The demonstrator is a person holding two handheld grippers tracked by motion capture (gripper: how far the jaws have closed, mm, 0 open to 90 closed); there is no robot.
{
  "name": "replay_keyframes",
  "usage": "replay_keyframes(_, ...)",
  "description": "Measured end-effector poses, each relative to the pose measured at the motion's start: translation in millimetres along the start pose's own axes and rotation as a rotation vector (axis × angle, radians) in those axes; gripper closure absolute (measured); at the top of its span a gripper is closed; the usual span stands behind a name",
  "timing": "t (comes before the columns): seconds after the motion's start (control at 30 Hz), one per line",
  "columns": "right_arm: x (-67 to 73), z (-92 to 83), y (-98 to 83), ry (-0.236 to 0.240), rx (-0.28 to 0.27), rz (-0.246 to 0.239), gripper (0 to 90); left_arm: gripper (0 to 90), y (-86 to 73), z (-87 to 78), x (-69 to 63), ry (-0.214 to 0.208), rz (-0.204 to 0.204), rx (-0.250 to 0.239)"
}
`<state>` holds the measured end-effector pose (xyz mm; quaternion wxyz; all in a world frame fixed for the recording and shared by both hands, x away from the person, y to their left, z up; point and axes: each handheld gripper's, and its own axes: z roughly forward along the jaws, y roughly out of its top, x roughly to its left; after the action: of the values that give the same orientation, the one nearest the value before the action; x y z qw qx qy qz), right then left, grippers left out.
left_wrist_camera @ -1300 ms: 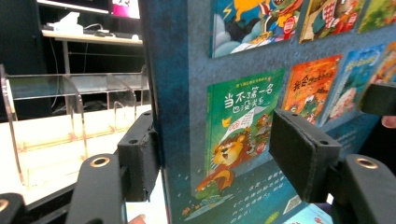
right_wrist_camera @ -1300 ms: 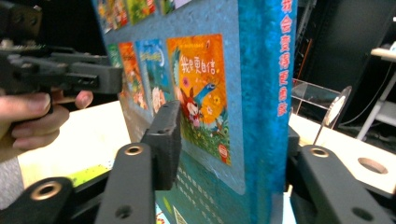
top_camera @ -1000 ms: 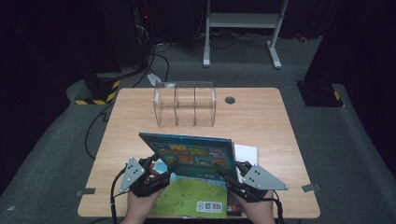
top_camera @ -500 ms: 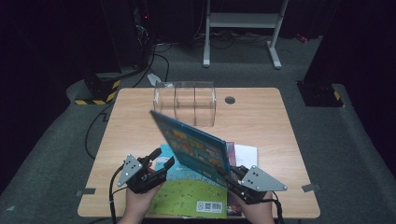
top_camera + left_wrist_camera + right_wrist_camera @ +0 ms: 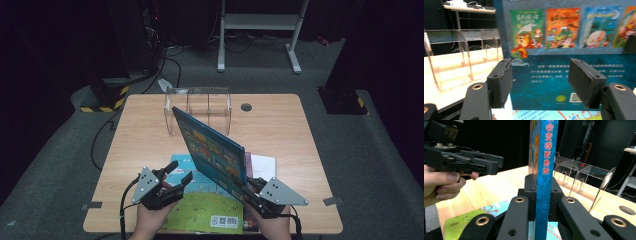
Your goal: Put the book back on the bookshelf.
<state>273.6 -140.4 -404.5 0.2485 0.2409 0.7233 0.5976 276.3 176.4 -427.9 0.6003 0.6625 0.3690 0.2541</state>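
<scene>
Right claw [image 5: 250, 189], low at the near edge of the bench [image 5: 280, 125], clamps the blue book [image 5: 212, 150] by its spine, holding it upright on edge. Left claw [image 5: 177, 176] sits level beside it, jaws apart and empty, apparently just short of the cover. Beneath lies a green book [image 5: 210, 212]; farther back stands the clear rack [image 5: 200, 107].

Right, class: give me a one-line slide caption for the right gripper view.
Right gripper clamps a blue book upright by its spine.
</scene>
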Motion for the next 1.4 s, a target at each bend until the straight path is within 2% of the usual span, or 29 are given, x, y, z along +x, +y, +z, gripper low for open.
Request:
replay_keyframes(0.17, 2.1, 0.2, -2.5, -0.018, -0.019, 0.005, 80.9, 35.0, 8.8, 2.7, -10.0, -0.038, 0.001, -0.002)
replay_keyframes(0.27, 3.8, 0.7, -5.3, -0.040, -0.037, -0.003, 80.3, 32.6, 19.4, 4.8, -19.6, -0.061, 0.024, -0.007)
replay_keyframes(0.37, 3.9, 1.0, -6.3, -0.047, -0.039, 0.005, 79.6, 31.2, 29.9, 5.5, -26.9, -0.066, 0.038, -0.042)
replay_keyframes(0.5, 3.0, 1.8, -10.6, -0.050, -0.028, 0.019, 79.0, 30.4, 42.5, 6.4, -34.3, -0.092, 0.029, -0.070)
replay_keyframes(0.63, 3.8, 2.0, -15.5, -0.049, -0.007, 0.028, 78.7, 29.9, 38.2, 3.3, -37.9, -0.104, 0.034, -0.086)
replay_keyframes(0.73, 4.6, 3.9, -21.8, -0.035, 0.015, 0.031, 78.6, 30.1, 33.8, 3.4, -40.5, -0.106, 0.051, -0.075)
replay_keyframes(0.9, 6.8, 5.8, -26.5, -0.035, 0.027, 0.022, 79.5, 28.2, 32.8, 3.8, -42.3, -0.150, 0.026, -0.058)
replay_keyframes(0.93, 8.5, 6.6, -26.2, -0.039, 0.029, 0.014, 80.2, 27.4, 32.7, 4.1, -43.7, -0.156, 0.031, -0.056)
replay_keyframes(1.03, 12.6, 10.0, -25.9, -0.017, 0.035, 0.037, 81.2, 26.7, 31.9, 4.4, -50.6, -0.175, 0.046, -0.056)
replay_keyframes(1.17, 21.8, 14.8, -26.1, -0.020, 0.037, 0.009, 81.0, 26.1, 34.0, 3.9, -56.9, -0.189, 0.051, -0.062)
replay_keyframes(1.4, 32.1, 21.9, -26.6, -0.004, 0.049, -0.024, 79.6, 21.6, 37.2, -0.9, -55.5, -0.216, 0.043, -0.083)
